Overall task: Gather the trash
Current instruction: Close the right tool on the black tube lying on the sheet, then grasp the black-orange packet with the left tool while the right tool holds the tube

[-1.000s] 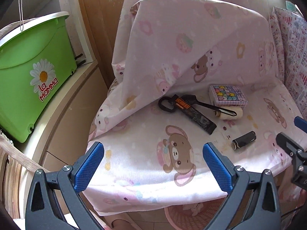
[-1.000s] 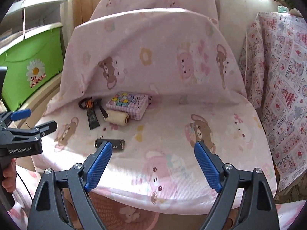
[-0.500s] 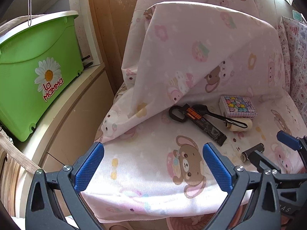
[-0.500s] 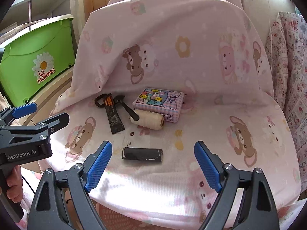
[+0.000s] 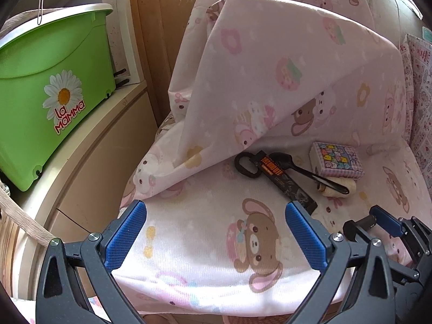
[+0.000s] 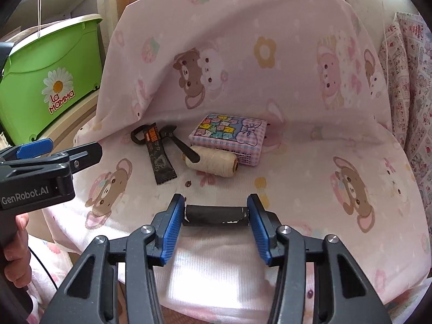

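A short black roll (image 6: 214, 214) lies near the front edge of the seat, which is covered by a pink cartoon-bear sheet (image 6: 310, 178). My right gripper (image 6: 216, 213) straddles the roll; its jaws are closing and the blue pads touch both ends of it. The left wrist view shows that gripper (image 5: 375, 220) at the right with the roll (image 5: 367, 220) between its fingers. My left gripper (image 5: 216, 232) hangs open over the seat's front left, holding nothing. Further back lie a black snack wrapper (image 6: 159, 159), a black tool (image 6: 175, 140), a cream thread spool (image 6: 213, 162) and a patterned box (image 6: 229, 137).
A green plastic bin (image 5: 46, 89) with a daisy label stands on a beige counter (image 5: 89, 145) left of the seat. A fold of the sheet (image 5: 256, 75) drapes over the backrest. Printed fabric (image 6: 410, 86) hangs at the right. A person's hand (image 6: 16, 251) grips the left tool.
My right gripper has moved forward and down over the black roll, and its jaws have narrowed from wide open onto the roll's ends. The left gripper has barely moved.
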`<state>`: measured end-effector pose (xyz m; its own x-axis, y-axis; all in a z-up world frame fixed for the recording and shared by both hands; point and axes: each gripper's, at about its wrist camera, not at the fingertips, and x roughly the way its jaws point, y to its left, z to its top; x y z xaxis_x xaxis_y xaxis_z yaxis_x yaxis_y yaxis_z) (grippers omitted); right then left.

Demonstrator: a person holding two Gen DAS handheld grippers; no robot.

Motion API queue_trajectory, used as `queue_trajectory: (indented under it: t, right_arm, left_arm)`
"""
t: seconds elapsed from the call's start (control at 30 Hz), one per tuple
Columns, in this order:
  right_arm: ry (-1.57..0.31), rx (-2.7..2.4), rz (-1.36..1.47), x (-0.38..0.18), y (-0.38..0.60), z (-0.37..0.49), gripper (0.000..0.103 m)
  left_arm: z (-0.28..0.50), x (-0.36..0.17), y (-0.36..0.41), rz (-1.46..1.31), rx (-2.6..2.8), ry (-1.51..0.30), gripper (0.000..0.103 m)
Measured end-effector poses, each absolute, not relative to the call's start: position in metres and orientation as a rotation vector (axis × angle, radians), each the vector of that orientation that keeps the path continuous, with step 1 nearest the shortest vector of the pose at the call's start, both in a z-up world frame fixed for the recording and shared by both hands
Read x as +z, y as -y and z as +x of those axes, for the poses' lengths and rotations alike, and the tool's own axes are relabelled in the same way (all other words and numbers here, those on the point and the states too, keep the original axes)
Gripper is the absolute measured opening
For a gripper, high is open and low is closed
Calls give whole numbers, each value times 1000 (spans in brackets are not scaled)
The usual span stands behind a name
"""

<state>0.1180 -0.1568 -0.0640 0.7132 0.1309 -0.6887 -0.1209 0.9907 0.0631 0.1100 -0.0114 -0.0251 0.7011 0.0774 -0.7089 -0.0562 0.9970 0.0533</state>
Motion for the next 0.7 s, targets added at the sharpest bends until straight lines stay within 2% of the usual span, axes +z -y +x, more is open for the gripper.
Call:
queue_trajectory:
  t: [0.27,0.4,0.7]
  right_arm:
    - [-711,103,52,-43,186,106,51]
    - [-713,90,49,-41,194,104,51]
    - [-707,87,19,-40,197,99,51]
  left_arm:
    - [133,-33,47,33,1,-823,100]
    - [151,-49,54,22,31,-880,86]
    - [170,-63,61,-30,32,-924,70]
